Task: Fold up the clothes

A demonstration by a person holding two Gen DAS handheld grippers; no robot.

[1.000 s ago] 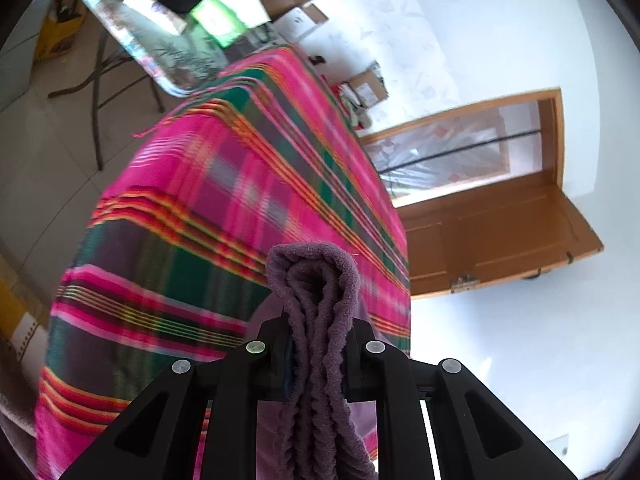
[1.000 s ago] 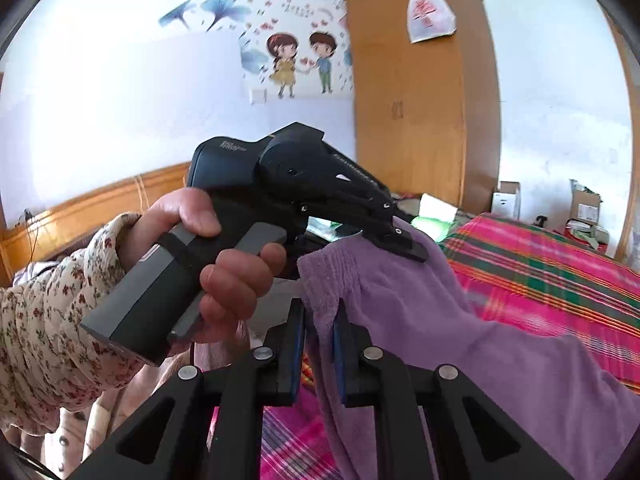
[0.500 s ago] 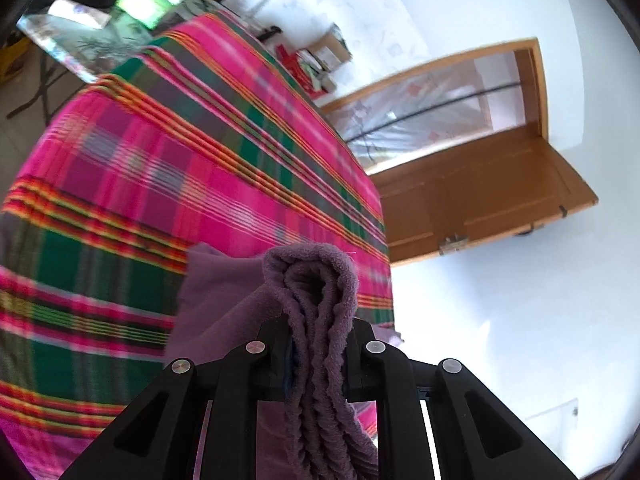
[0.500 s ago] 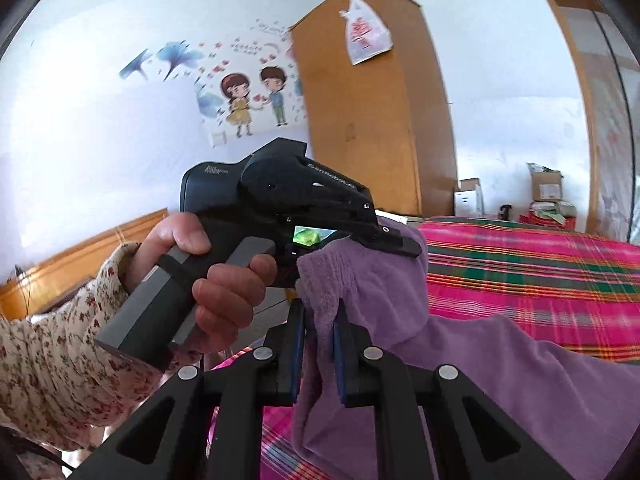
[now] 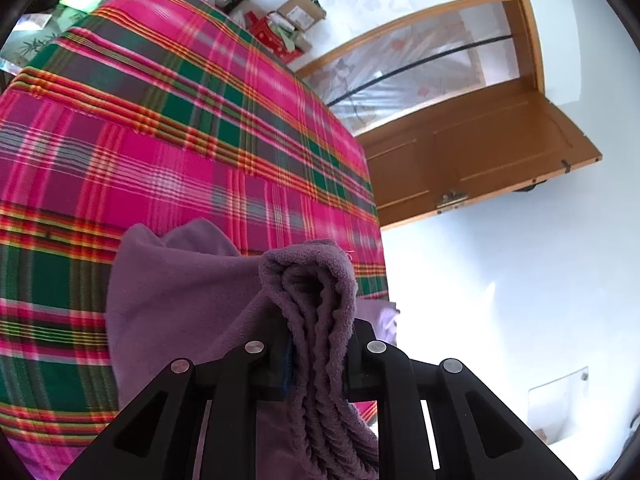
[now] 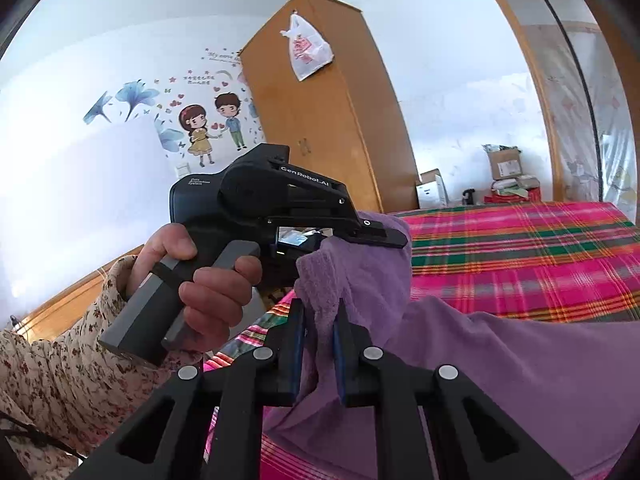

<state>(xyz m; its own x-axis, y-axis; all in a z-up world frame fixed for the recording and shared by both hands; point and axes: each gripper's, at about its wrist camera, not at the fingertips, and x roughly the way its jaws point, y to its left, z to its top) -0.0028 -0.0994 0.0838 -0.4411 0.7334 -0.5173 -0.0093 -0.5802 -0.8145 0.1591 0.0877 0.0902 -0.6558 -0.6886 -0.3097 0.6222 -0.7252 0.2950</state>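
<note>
- I see a plaid bed cover (image 5: pixel 192 128) filling the left of the left wrist view.
- Wooden wardrobe (image 6: pixel 328 120) upper centre, white plastic bag (image 6: pixel 308 50) hanging on it.
- Cartoon wall sticker (image 6: pixel 212 130) upper left.

White walls, wooden wardrobe (image 6: pixel 320 120), open wooden door (image 5: pixel 480 160), plaid-covered bed (image 5: pixel 160 140)

1. The purple fleece garment (image 5: pixel 172 304) is bunched between the pads of the left claw (image 5: pixel 320 356), spreading out to its left and below it.
2. Ahead of the left claw and under the garment lies the pink-and-green plaid bedspread (image 5: pixel 160 152); the open wooden door (image 5: pixel 472 160) stands beyond it, to the claw's right.
3. The right claw (image 6: pixel 318 344) pinches another fold of the garment, which trails off to its right over the bedspread.
4. The hand (image 6: pixel 204 280) holding the left claw sits just left of and above the right claw.
5. The tall wooden wardrobe (image 6: pixel 332 128) stands behind it.
</note>
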